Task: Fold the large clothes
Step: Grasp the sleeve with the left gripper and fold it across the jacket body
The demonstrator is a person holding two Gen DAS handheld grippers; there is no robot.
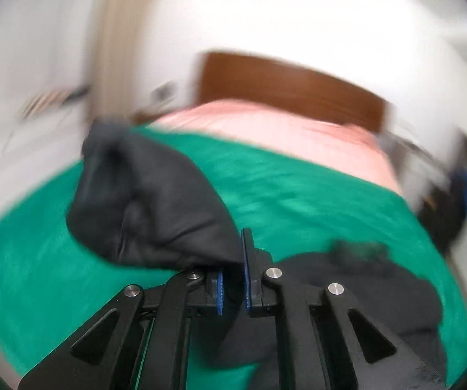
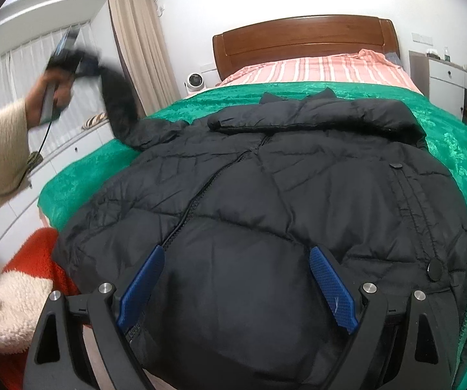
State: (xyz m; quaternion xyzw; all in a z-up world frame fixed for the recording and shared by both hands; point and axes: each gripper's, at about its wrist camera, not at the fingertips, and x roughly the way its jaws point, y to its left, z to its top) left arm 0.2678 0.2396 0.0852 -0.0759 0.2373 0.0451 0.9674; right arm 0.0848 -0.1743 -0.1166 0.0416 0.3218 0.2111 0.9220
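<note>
Left claw clamped on jacket sleeve; right claw wide apart above jacket, gripping nothing.

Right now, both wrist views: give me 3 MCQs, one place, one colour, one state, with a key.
1. Where does the black jacket lie?
A. on the green blanket
B. on the floor
C. on the headboard

2. What colour are the pads of the right hand-held gripper?
A. red
B. blue
C. white

3. What is the left hand-held gripper doing?
A. open above the bed
B. shut on nothing
C. shut on the jacket sleeve

Key: 1 A, green cloth shows all round the jacket. 2 B, both pads are blue. 3 C, dark fabric sits pinched between its pads, and the sleeve is lifted off the bed.
</note>
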